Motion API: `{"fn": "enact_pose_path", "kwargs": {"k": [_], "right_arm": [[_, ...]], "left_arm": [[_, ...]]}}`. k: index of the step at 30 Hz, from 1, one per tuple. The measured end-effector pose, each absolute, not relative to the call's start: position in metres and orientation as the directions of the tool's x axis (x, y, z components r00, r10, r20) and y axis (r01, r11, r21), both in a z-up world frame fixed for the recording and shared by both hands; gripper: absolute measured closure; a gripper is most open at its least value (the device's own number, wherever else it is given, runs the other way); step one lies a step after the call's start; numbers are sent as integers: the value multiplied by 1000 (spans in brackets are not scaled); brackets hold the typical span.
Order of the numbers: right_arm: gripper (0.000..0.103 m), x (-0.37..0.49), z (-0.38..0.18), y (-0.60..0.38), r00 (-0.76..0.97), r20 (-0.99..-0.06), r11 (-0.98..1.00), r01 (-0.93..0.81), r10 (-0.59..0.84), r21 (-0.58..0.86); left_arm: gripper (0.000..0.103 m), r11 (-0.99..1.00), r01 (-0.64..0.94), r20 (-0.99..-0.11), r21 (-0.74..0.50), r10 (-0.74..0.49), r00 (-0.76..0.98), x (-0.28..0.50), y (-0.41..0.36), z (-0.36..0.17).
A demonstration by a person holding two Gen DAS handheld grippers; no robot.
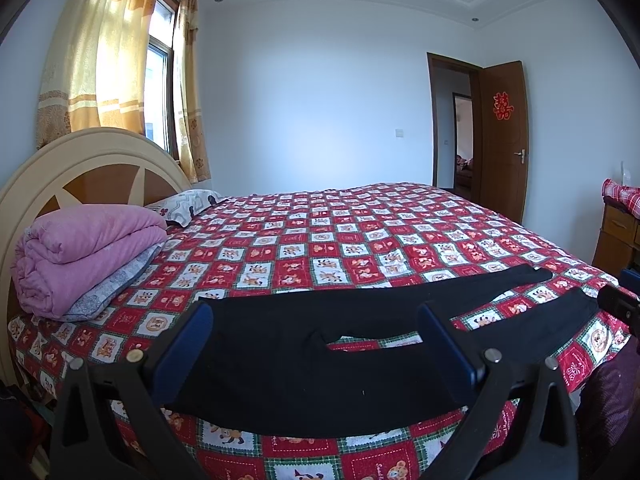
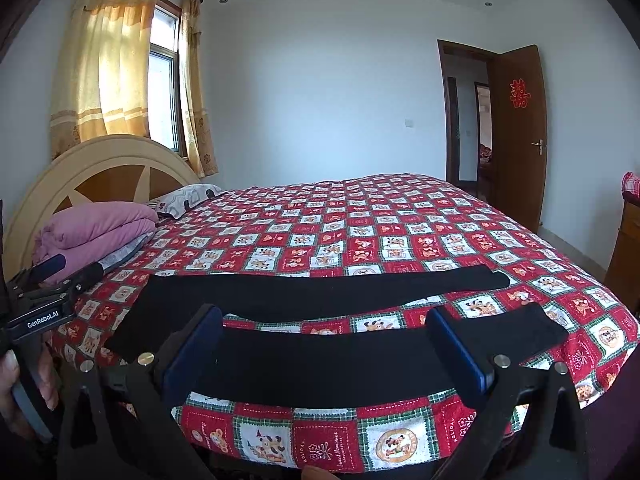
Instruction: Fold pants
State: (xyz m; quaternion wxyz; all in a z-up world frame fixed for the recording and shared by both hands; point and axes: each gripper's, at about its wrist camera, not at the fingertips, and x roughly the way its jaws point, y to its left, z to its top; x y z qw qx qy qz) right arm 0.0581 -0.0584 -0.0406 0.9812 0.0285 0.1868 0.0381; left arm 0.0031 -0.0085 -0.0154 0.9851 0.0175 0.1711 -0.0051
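Both tools are wide open and empty, left tool point(image 1: 316, 344) over the pants point(image 1: 304, 360) waist, right tool point(image 2: 328, 348) over the near leg (so pinch just one edge each).

The left black two-finger gripper with blue pads point(image 1: 316, 344) is level, its jaws spread wide with nothing between them; the right black two-finger gripper with blue pads point(image 2: 326, 348) stands likewise, jaws wide apart; a person's hand point(image 2: 18, 396) grips the left gripper's handle at the frame's left edge.

One pants point(image 1: 304, 344), two pillows point(image 1: 188, 204), one blanket point(image 1: 88, 248).
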Motion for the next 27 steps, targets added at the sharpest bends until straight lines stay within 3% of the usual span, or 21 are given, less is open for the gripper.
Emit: {"fn": "enact_pose_path", "kwargs": {"k": [27], "right_arm": [[1,61,-45,-50,919,-383,995,-79,94,57]], "left_arm": [[0,999,16,-340,32,-5,940,4,-9,-16]]}}
